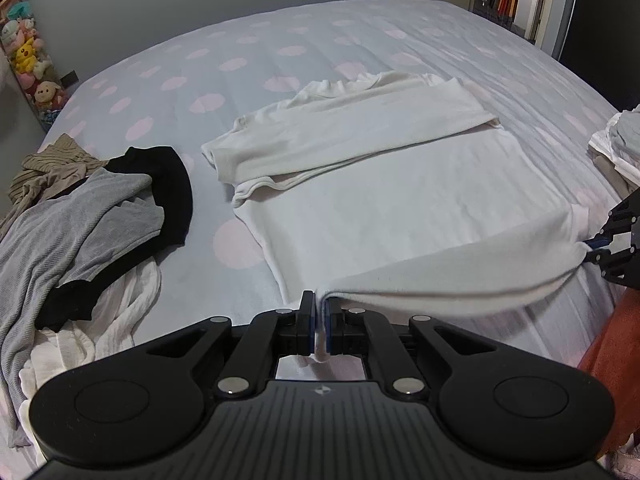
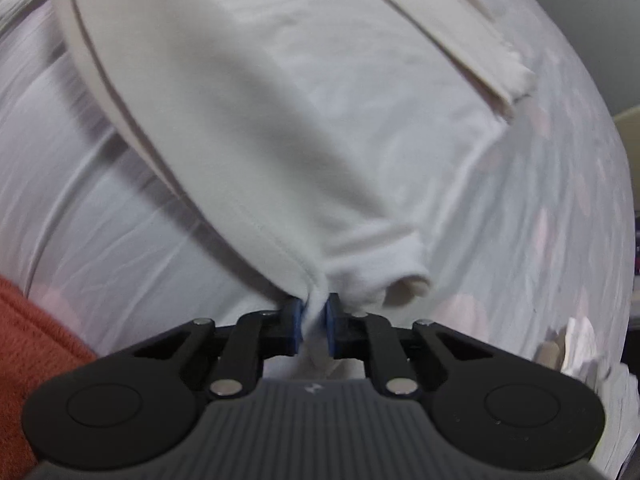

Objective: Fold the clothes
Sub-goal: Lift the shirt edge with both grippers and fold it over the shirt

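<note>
On the polka-dot bed (image 1: 280,64), we have the white shirt (image 1: 380,184) lying flat, its near hem lifted. Our left hand-held gripper (image 1: 319,320) and right hand-held gripper (image 2: 312,320) are each clamped tight on a hem corner. We should raise both evenly, keeping the edge taut, then lay it squarely over the folded sleeves.

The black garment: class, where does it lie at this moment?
In the left wrist view the black garment lies on the polka-dot bedsheet, left of the white long-sleeved shirt, partly under a grey ribbed top.
</note>
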